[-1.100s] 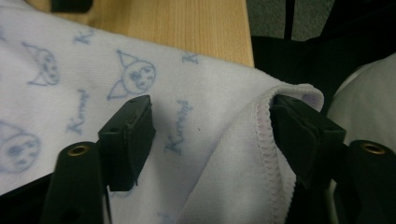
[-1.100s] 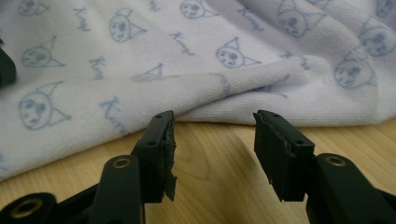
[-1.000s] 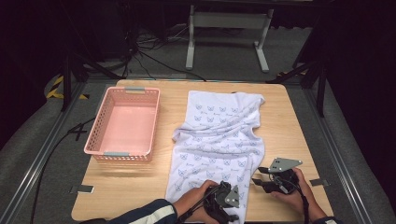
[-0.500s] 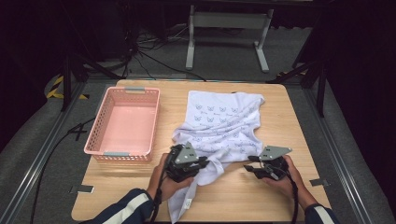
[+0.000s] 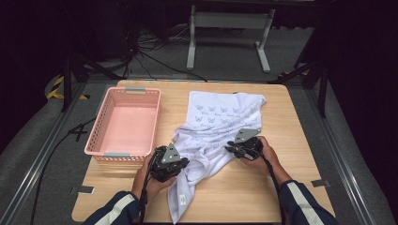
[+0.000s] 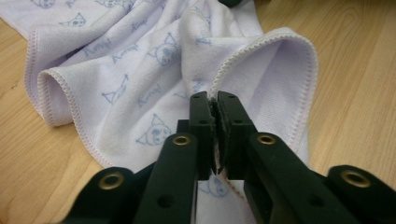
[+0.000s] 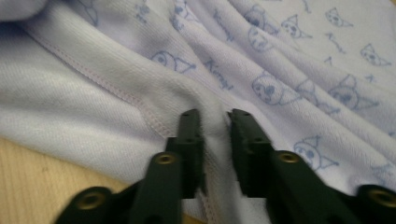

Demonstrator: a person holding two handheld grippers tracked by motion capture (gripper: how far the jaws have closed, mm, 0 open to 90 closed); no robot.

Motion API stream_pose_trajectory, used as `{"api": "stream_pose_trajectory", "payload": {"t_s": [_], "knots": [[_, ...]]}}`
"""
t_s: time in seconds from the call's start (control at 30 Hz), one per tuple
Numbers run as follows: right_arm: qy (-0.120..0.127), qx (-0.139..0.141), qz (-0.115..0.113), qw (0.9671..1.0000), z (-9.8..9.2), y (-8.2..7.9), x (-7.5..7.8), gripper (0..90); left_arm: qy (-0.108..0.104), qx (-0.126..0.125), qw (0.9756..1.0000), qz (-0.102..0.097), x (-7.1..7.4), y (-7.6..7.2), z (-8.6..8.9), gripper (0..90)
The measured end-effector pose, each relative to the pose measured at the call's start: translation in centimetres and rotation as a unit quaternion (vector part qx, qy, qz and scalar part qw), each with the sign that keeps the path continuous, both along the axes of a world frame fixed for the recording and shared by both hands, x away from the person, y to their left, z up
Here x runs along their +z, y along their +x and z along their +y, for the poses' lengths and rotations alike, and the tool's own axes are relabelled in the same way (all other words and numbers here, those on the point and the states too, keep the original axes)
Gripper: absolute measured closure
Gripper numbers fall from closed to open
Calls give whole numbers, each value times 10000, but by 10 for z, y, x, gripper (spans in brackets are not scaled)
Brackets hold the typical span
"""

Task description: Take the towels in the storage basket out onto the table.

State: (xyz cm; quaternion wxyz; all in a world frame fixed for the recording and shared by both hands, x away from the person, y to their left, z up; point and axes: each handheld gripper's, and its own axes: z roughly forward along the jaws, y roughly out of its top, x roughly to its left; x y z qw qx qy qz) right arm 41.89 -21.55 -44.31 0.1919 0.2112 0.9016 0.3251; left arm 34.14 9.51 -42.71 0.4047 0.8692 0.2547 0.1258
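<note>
The table (image 5: 291, 122) is being viewed from above, facing forward; the towel (image 5: 220, 117) is being shared close-up by both gripper views.

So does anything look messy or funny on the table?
Yes, the towel. Its far half lies flat, but the near half is bunched into folds and twisted, with one strip trailing to the table's near edge. The left gripper is pinching its hem, and the right gripper is around a fold. The pink basket looks fine.
</note>
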Motion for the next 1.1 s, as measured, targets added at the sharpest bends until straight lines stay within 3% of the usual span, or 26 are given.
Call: {"api": "stream_pose_trajectory", "payload": {"t_s": [0.13,0.17,0.2,0.3,0.33,0.37,0.43,0.47,0.6,0.63,0.73,0.8,0.87,0.97,1.03,1.1], "knots": [[-19,78,86,9999,0,2,13,843,131,-5,9999,-59,1,0,2,880],[48,122,176,9998,-2,2,18,836,92,59,9999,-84,2,0,4,881],[73,121,129,9998,-5,0,23,840,65,99,9999,-101,2,0,5,881],[315,-282,-86,9991,-18,-1,35,855,168,263,9993,-202,6,-1,9,882],[282,-436,-185,9985,-21,0,36,862,209,294,9991,-207,6,-1,11,882],[214,-540,-268,9980,-23,2,36,865,209,294,9991,-207,6,-1,11,883],[211,-605,-217,9977,-27,5,34,865,277,398,9987,-176,5,0,16,884],[159,-776,-123,9968,-30,11,29,870,298,454,9984,-144,4,0,16,885],[92,-1054,-46,9944,-33,21,22,864,506,474,9976,-8,-3,2,16,885],[39,-1135,-113,9935,-32,25,20,864,533,446,9976,0,-4,3,15,885],[-179,-1388,-224,9899,-28,37,13,800,582,392,9975,62,-8,1,12,885],[-148,-1441,-334,9889,-25,38,13,708,595,381,9974,131,-9,1,12,885],[10,-1243,-290,9918,-21,30,20,695,603,384,9974,96,-10,1,13,884],[285,-735,-358,9962,-14,8,34,702,517,426,9977,141,-11,1,14,883],[602,38,-106,9981,-1,-18,41,651,456,431,9979,149,-9,1,15,881],[628,457,59,9970,14,-36,38,576,411,404,9983,109,-7,0,15,880]]}}
